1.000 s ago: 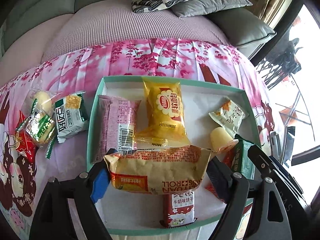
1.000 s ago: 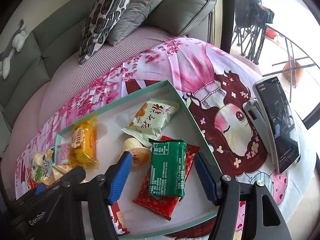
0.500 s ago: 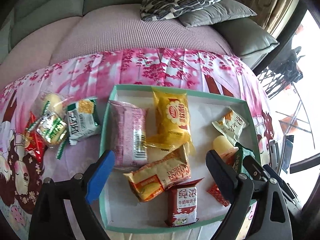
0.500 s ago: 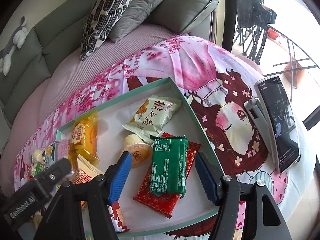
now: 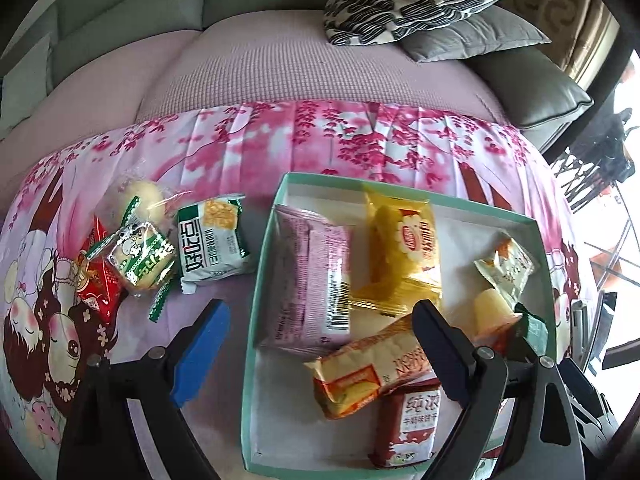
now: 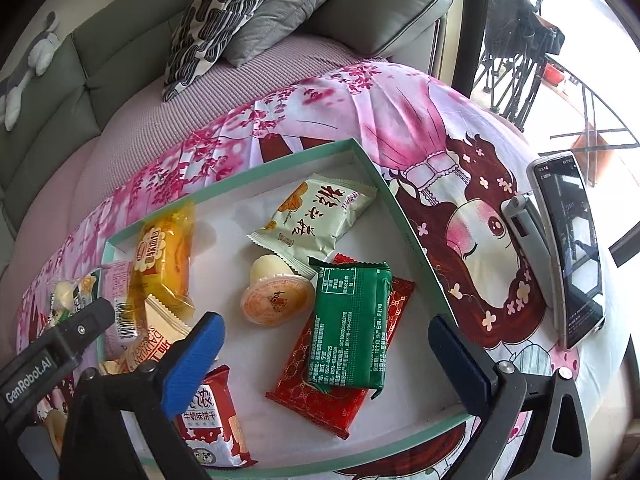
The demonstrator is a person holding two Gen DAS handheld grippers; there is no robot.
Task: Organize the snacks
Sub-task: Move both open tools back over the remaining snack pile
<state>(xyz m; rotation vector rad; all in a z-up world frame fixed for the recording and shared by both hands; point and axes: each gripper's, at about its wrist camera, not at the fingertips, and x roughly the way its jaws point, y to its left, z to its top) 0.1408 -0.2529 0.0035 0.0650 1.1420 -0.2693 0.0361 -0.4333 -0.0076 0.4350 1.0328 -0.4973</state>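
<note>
A teal-rimmed box (image 5: 256, 320) on the pink printed cloth holds a pink pack (image 5: 312, 276), a yellow pack (image 5: 404, 248), an orange roll pack (image 5: 368, 372) and a red biscuit pack (image 5: 412, 424). My left gripper (image 5: 320, 332) hangs open and empty over the box's left rim. Left of the box lie a green-white pack (image 5: 212, 240), a wrapped cake (image 5: 140, 256) and a red packet (image 5: 96, 284). My right gripper (image 6: 324, 328) is opening its jaws above a green pack (image 6: 352, 328) lying loose on a red pack (image 6: 340, 396); its pads touch neither.
A jelly cup (image 6: 276, 296) and a pale green pack (image 6: 316, 216) lie at the box's far right. A phone on a stand (image 6: 568, 248) sits right of the box. Pillows (image 5: 416, 4) lie on the sofa behind. A clear-wrapped bun (image 5: 140, 200) rests far left.
The left gripper let go of the orange roll pack, which now lies in the box, and shifted left toward the loose snacks. The right gripper's jaws spread wide.
</note>
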